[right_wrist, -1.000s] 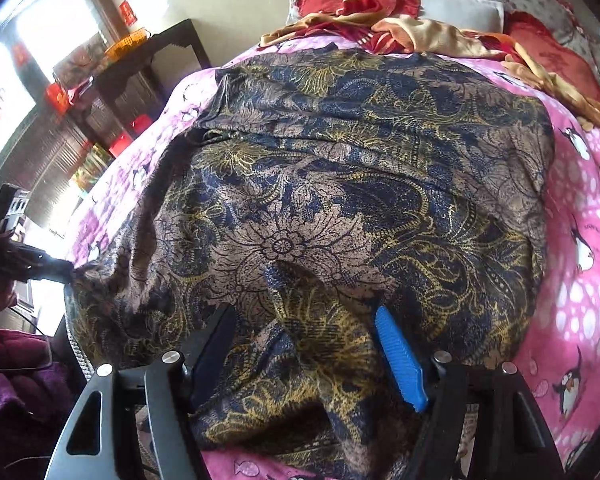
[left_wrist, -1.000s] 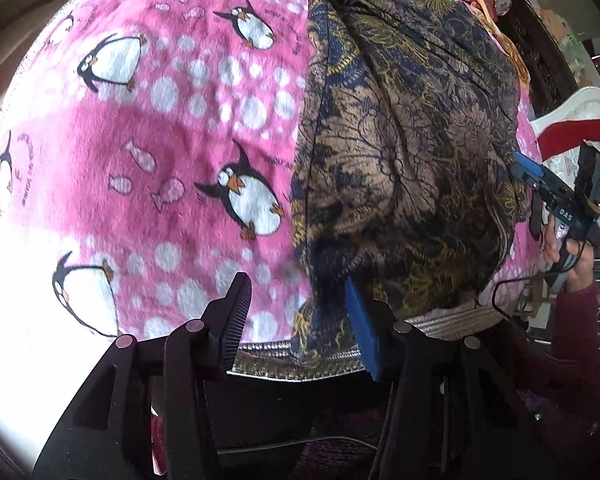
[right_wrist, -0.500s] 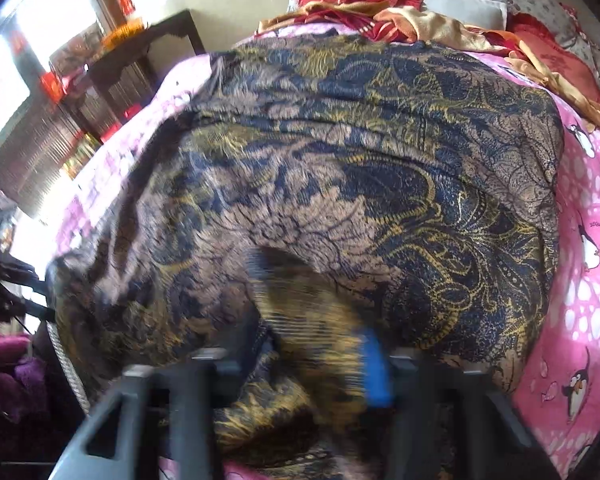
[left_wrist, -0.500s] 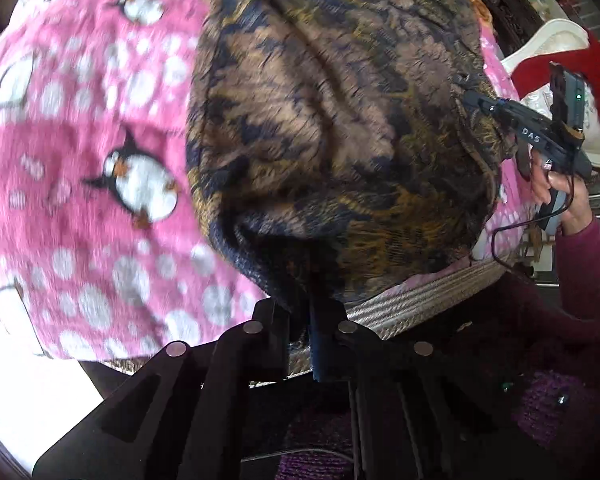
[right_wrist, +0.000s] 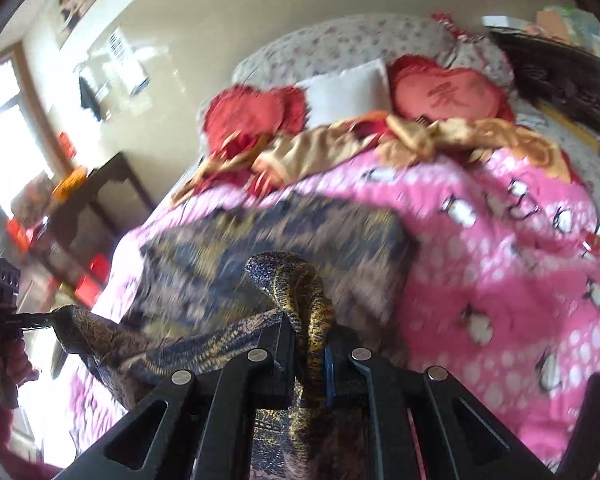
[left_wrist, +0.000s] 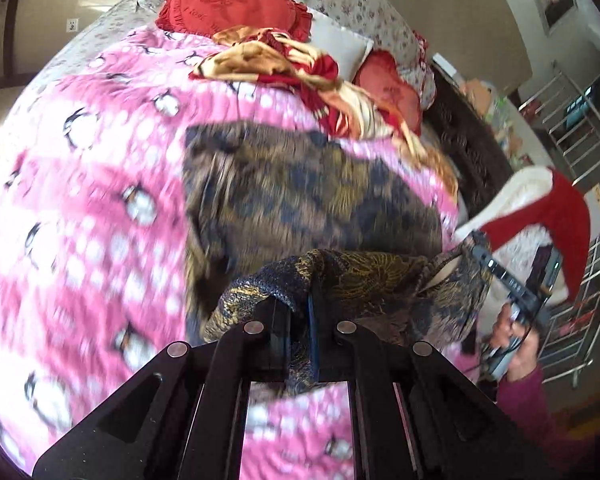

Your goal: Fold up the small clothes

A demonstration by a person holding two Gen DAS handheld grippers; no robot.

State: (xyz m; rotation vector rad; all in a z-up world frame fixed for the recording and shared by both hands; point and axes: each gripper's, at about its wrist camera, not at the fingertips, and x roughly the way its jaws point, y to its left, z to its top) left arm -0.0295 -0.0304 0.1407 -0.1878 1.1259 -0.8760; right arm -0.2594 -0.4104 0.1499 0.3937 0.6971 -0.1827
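Two grippers, one in each of our hands, hold the near edge of a dark blue and gold patterned cloth point(left_wrist: 300, 200) up off a bed, while the rest of it lies spread on the pink penguin blanket point(left_wrist: 92, 216) beyond. We judge that the edge is raised at two points so it can be carried toward the far side and laid over the flat part, making a first fold. Holding it at two spots apart keeps that edge stretched between them, as the band of fabric running from one gripper to the other suggests.

The left gripper point(left_wrist: 298, 320) has its jaws pressed together on a bunched fold of the cloth, which drapes over the fingertips and hangs below them. The right gripper point(right_wrist: 308, 344) is closing on a twisted rope of the same cloth that rises between its black finger and its blue pad; the fabric is pinched there and trails down under the jaws. In the left wrist view the right gripper shows at the far right, held by a hand point(left_wrist: 512, 332) in a dark red sleeve.

At the head of the bed lie heart-shaped red cushions point(right_wrist: 252, 116), a white pillow point(right_wrist: 348, 88) and a heap of red and gold clothes point(left_wrist: 300, 68), well apart from the cloth. Both views are blurred, so finer detail of the fabric's far edge we cannot tell.
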